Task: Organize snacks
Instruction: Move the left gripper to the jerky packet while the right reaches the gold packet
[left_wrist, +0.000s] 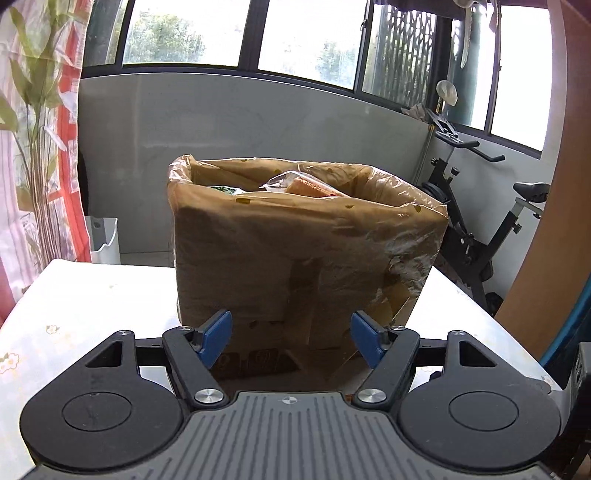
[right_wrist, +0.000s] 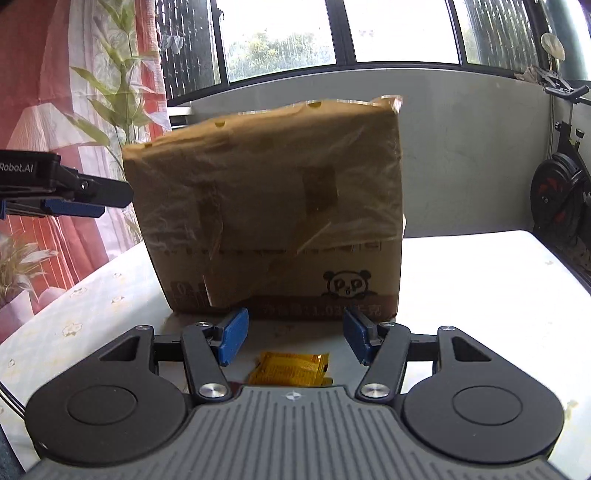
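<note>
Item one, the landmark: a cardboard box lined with a clear plastic bag, standing upright on the white table. A panda mark is printed low on the side that faces my right tool. Snack packets show above the box rim, inside the liner; I cannot read what they are.

Item two: my left gripper, on the near side of the box, blue pads spread apart, nothing between them. Whether the tips touch the box wall I cannot tell. From the right wrist view the same tool reaches in from the left of the box, about halfway up it.

Item three: my right gripper, also on the near side of the box, low by its base. Jaws parted, gripping nothing.

Item four: one yellow snack packet, flat on the table just in front of the box, below the gap of my right tool and untouched by its pads.

Background, beyond the box: windows, an exercise bike, a patterned curtain.
</note>
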